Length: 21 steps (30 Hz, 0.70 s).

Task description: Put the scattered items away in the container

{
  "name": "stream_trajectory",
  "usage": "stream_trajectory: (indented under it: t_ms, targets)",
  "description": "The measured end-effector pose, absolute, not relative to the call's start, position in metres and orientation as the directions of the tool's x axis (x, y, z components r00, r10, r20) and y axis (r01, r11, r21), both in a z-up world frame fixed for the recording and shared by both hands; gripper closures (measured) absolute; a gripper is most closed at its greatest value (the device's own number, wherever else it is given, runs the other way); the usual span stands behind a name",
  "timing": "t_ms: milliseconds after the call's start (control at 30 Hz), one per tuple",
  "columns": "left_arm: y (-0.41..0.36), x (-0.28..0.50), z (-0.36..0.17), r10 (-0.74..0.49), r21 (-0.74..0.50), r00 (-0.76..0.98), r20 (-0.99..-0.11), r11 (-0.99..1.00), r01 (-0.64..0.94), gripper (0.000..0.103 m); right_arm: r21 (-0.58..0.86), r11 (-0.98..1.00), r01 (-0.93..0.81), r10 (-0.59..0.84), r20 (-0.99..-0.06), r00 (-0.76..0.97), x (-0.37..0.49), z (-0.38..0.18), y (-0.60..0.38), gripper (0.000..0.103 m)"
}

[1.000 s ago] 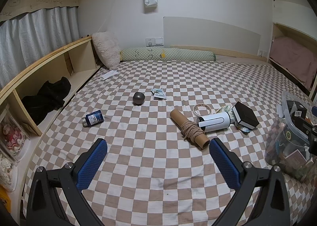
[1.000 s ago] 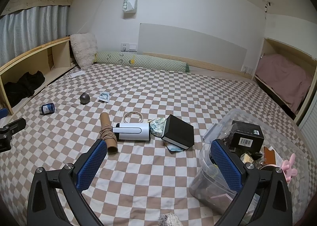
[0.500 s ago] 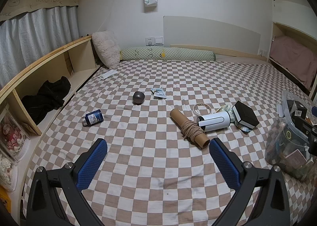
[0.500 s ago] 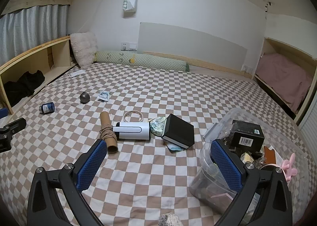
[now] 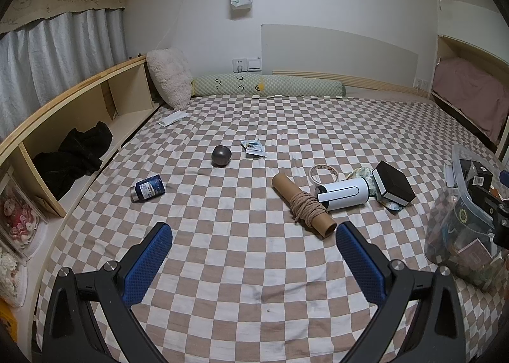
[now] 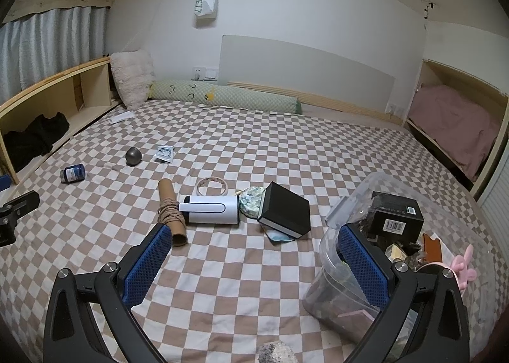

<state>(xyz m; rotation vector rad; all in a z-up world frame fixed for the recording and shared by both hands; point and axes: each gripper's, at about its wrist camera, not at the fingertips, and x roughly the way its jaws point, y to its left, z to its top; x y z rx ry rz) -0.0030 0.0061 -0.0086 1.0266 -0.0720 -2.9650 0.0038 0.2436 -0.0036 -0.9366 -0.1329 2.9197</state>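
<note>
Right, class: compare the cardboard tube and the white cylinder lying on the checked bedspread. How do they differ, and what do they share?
The cardboard tube is brown, slim and wound with twine; the white cylinder is glossy, fatter and bare apart from a dark stripe. The tube runs towards the camera; the cylinder lies crosswise. Both lie on their sides on the bedspread, close against each other.

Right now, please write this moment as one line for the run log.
left gripper: open, empty | right gripper: open, empty | loose on bed: cardboard tube, white cylinder, black box | clear container: partly filled
</note>
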Motion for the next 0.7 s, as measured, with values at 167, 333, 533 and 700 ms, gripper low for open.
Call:
stream_trajectory:
  t_ms: [167, 333, 533, 700]
  targets:
    - [0.006, -0.003, -0.01, -0.021, 0.048, -0.785, -0.619, -0.999, -0.011, 0.0, -0.095, -0.994, -0.045, 0.092, -0.577, -0.811, 0.003, -0.005, 0.244, 0.0]
    - [0.007, -0.007, -0.021, -0.026, 0.068, -0.768, -0.64, -0.997, -0.023, 0.0, -0.125, -0.992, -0.022, 0.092, -0.591, -0.801, 0.001, -0.014, 0.239, 0.0]
    - [0.007, -0.012, -0.035, -0.033, 0.09, -0.745, -0.666, -0.995, -0.037, 0.0, -0.101, -0.995, 0.021, 0.052, -0.667, -0.743, -0.01, -0.036, 0.238, 0.0]
    - [0.006, -0.016, -0.048, -0.04, 0.107, -0.723, -0.689, -0.993, -0.047, 0.0, -0.085, -0.995, 0.045, 0.031, -0.725, -0.688, -0.018, -0.057, 0.234, 0.0]
